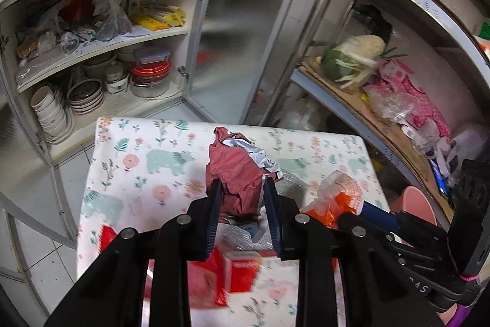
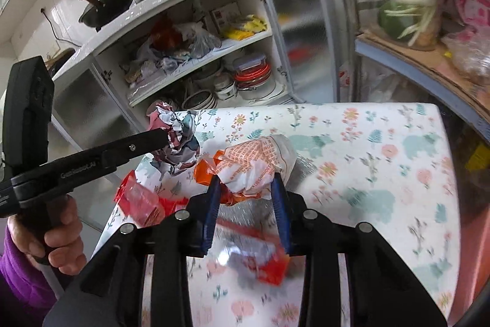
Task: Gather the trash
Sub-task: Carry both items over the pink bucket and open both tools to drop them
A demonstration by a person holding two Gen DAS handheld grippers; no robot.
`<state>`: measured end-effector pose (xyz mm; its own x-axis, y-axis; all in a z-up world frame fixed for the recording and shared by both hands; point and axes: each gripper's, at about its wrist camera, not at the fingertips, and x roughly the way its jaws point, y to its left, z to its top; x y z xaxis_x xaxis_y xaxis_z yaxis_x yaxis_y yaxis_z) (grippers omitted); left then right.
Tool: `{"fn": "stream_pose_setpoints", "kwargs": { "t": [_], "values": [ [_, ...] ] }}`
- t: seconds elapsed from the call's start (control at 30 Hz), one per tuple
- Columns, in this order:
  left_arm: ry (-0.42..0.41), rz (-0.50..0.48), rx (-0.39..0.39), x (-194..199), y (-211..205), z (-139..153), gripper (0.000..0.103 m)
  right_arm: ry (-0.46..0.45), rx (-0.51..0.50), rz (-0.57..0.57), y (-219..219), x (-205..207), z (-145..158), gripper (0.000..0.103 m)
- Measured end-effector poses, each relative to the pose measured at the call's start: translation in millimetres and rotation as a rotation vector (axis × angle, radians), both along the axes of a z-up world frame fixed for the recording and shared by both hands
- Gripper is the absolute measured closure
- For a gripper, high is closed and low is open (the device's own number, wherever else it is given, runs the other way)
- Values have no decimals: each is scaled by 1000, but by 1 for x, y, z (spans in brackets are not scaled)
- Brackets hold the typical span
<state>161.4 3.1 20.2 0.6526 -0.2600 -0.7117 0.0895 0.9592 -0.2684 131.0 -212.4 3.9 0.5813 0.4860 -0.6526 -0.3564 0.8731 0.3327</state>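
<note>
Both grippers already pinch their trash above the table (image 2: 382, 124): left gripper (image 1: 240, 189) holds the red wrapper (image 1: 235, 173), right gripper (image 2: 246, 183) the orange-white wad (image 2: 257, 161), pink bin (image 1: 416, 204) nearer the right.

Crumpled maroon wrapper (image 1: 235, 173) shows a shiny foil lining, and the white-and-orange wrapper (image 2: 254, 164) looks like creased printed plastic. Worktop (image 2: 367, 143) wears smooth floral cloth. Frosted door (image 1: 239, 45) is pebbled and glossy.

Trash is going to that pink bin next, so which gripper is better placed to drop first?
Probably the right gripper. It sits on the pink bin's side of the table, clamping the orange-and-white wrapper. The left gripper, holding the crumpled red wrapper, is farther from it.
</note>
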Motion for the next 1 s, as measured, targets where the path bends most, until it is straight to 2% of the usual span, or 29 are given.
{"fn": "stream_pose_setpoints", "kwargs": {
  "t": [0.23, 0.57, 1.0],
  "values": [
    [-16, -68, 8, -24, -41, 11, 76, -10, -17, -67, -36, -41, 6, 69],
    [-35, -216, 4, -54, -123, 22, 76, 8, -11, -204, -103, -87, 2, 69],
    [-53, -444, 41, -76, -242, 27, 76, -10, -40, -463, -208, -126, 0, 69]
  ]
}}
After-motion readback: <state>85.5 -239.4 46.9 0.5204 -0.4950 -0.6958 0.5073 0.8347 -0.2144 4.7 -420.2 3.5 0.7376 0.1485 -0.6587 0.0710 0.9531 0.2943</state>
